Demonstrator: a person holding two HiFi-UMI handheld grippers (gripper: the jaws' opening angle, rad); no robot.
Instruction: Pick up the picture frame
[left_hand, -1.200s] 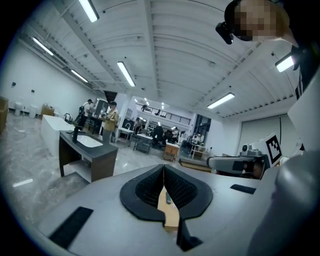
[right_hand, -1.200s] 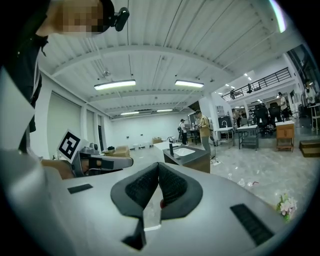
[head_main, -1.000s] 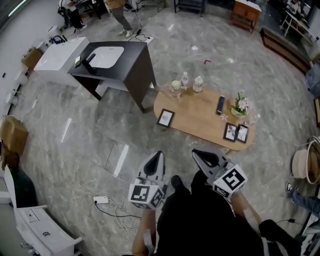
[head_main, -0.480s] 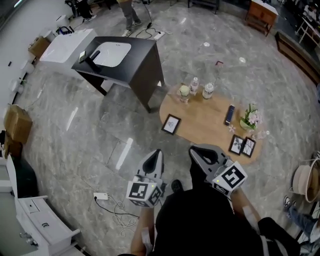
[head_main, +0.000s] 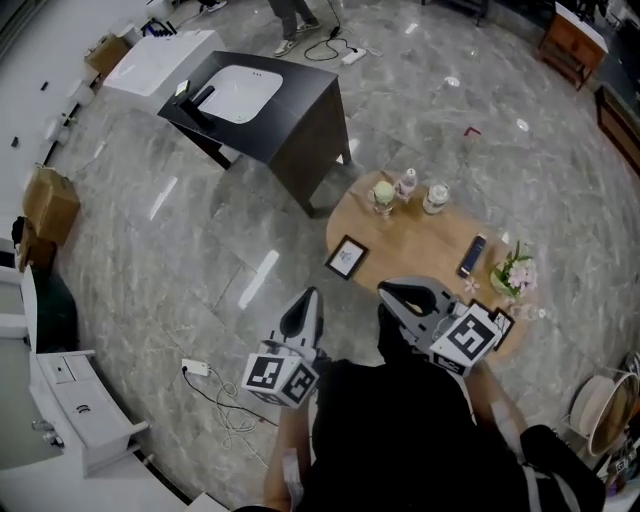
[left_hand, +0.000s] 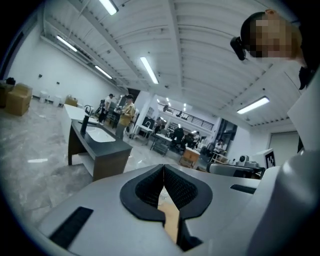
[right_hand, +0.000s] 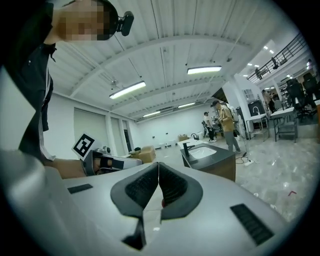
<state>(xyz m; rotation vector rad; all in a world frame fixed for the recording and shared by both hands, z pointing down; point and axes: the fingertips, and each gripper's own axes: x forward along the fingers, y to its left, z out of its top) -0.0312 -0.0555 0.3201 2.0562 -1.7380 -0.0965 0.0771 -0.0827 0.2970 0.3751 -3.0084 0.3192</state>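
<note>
Shows the picture frame (head_main: 347, 256) propped upright at the near left rim of the oval wooden table (head_main: 420, 240), with its face turned out toward the open floor, well apart from the bottles (head_main: 405, 185) along the far rim. Holds the left claw (head_main: 311, 294) and the right claw (head_main: 388, 291) side by side, short of the table, each pressed shut on nothing. Places the frame ahead of the two tips and between their lines, about as near one as the other, touching neither. Probably calls for opening one claw first. Then for bringing it in across the frame's thin top or side edge, not flat against the broad face.
</note>
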